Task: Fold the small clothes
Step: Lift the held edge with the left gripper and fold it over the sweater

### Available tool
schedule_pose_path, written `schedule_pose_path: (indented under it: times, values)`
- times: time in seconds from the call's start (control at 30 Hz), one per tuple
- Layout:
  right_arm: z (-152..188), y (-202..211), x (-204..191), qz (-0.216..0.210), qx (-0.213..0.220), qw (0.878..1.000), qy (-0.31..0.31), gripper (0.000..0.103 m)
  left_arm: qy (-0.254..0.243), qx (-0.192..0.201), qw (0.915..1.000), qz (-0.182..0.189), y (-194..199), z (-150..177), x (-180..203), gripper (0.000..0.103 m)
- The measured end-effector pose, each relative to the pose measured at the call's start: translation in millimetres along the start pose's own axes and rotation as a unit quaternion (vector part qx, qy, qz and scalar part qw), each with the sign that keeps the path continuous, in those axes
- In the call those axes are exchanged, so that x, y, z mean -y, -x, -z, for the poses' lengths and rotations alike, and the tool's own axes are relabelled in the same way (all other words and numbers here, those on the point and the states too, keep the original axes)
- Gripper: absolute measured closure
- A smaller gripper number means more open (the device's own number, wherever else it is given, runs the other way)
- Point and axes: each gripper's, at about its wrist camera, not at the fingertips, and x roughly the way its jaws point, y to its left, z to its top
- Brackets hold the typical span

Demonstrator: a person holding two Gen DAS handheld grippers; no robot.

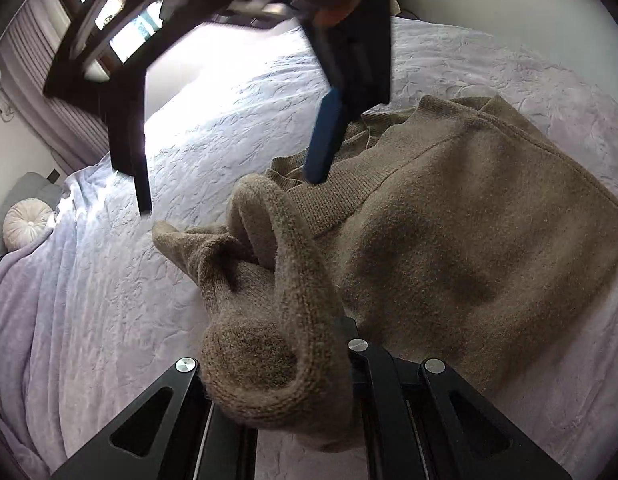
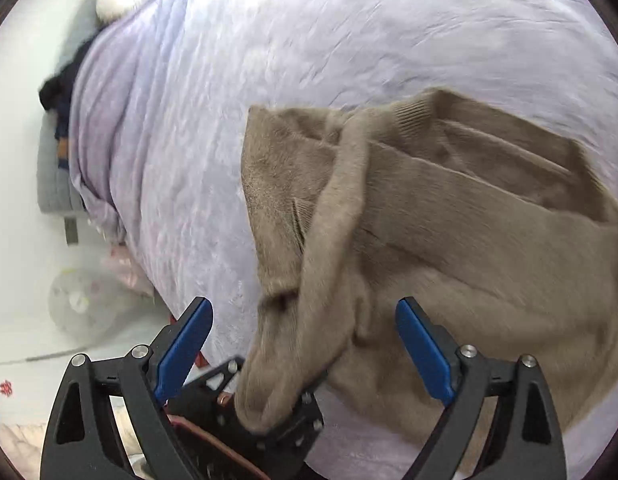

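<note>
Step in hand, as I read it: sleeve fold on the fuzzy taupe knit sweater point(image 2: 449, 216), which lies mostly flat on the lavender quilted bedspread point(image 2: 269, 40).

Left gripper point(image 2: 277, 408): clenched on the sweater's sleeve cuff point(image 1: 269, 368), lifted off the bedspread near the sweater's neck end. The sleeve runs in a raised strip from the sweater body up to those jaws.

Right gripper point(image 2: 305, 344): released, blue pads point(image 2: 425, 348) spread wide and empty, hovering over the sweater's near edge, either side of the raised sleeve. In the left wrist view, one pad sits just beside the ribbed collar point(image 1: 337, 188).

Next move likely calls for carrying the cuff across the sweater body and laying it flat, with the right gripper pinning or catching the fabric beside the collar. Risk: the thick knit bunches at the shoulder.
</note>
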Motion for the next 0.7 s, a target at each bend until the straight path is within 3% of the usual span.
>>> schedule_pose_path:
  times: [0.13,0.23,0.33,0.4,0.5,0.7]
  values:
    - [-26.6,-45.1,-26.8,0.061,-0.050,0.996,0.049,0.009,-0.021,0.007,0.9997,-0.010,-2.6,3.0,7.0,0.095]
    - [-40.6,-66.2,-45.6,0.080,-0.072,0.991,0.079,0.009,-0.028,0.011,0.9995,-0.012,-0.2,2.7,10.5,0.095]
    - [-51.8,-89.3,-61.5,0.153,-0.078,0.978,0.116,0.012,-0.028,0.008,0.9995,-0.016,0.4,1.1,10.4,0.095]
    - [-50.0,-95.2,-62.6,0.200,-0.079,0.969,0.122,0.083,-0.030,0.002,0.9993,-0.022,1.7,-0.8,12.7,0.095]
    - [-41.5,-76.2,-56.8,0.183,-0.050,0.975,0.115,0.084,-0.028,0.009,0.9995,-0.013,10.4,-7.9,13.6,0.095]
    - [0.5,20.2,-19.8,0.112,0.069,0.989,0.073,0.084,-0.045,0.054,0.9975,0.013,49.3,-47.7,38.0,0.095]
